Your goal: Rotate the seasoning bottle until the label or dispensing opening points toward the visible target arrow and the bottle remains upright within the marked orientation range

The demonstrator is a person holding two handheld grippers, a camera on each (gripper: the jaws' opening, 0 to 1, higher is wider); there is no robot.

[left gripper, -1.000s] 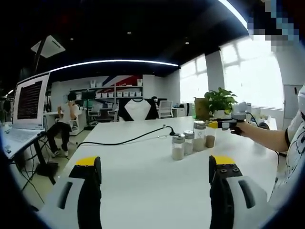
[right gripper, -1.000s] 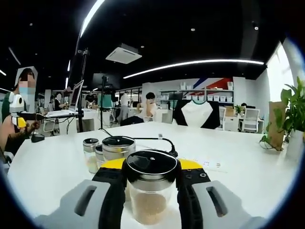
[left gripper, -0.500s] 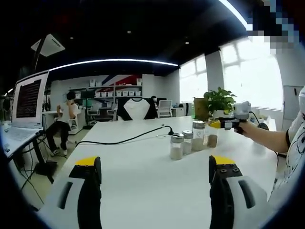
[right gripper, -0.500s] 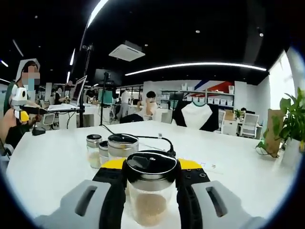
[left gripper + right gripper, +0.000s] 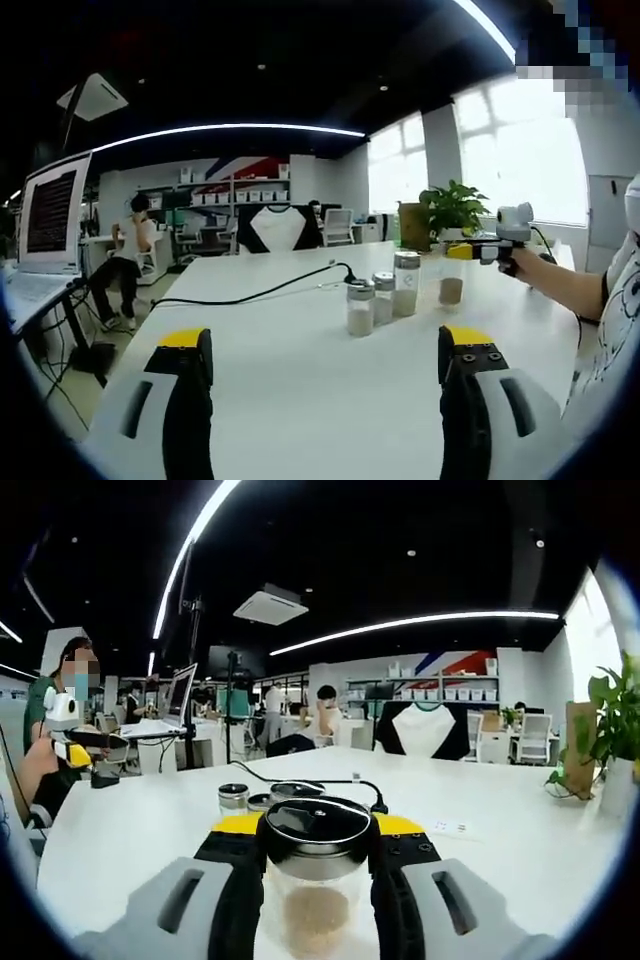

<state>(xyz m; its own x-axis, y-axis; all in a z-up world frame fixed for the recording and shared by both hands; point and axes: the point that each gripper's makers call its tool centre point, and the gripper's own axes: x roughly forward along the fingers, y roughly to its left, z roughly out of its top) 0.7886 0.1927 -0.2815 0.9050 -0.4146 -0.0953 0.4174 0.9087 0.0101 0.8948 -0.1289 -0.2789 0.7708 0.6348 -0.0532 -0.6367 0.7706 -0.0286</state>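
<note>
White tabletop (image 5: 300, 380) is spread across an open office, with a black cable (image 5: 250, 293) trailing over it. The seasoning bottle (image 5: 315, 885), black-lidded and part-filled with brown powder, is held upright between the closed jaws of the right gripper (image 5: 315, 880), apart from three other jars (image 5: 380, 296) grouped mid-table. The left gripper (image 5: 325, 370) is held with its jaws spread wide and nothing between them, above bare table.

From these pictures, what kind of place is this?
Most likely an open-plan office. A long white table carries the seasoning jars, a laptop stands on a desk, and shelves with boxes and office chairs are behind.
</note>
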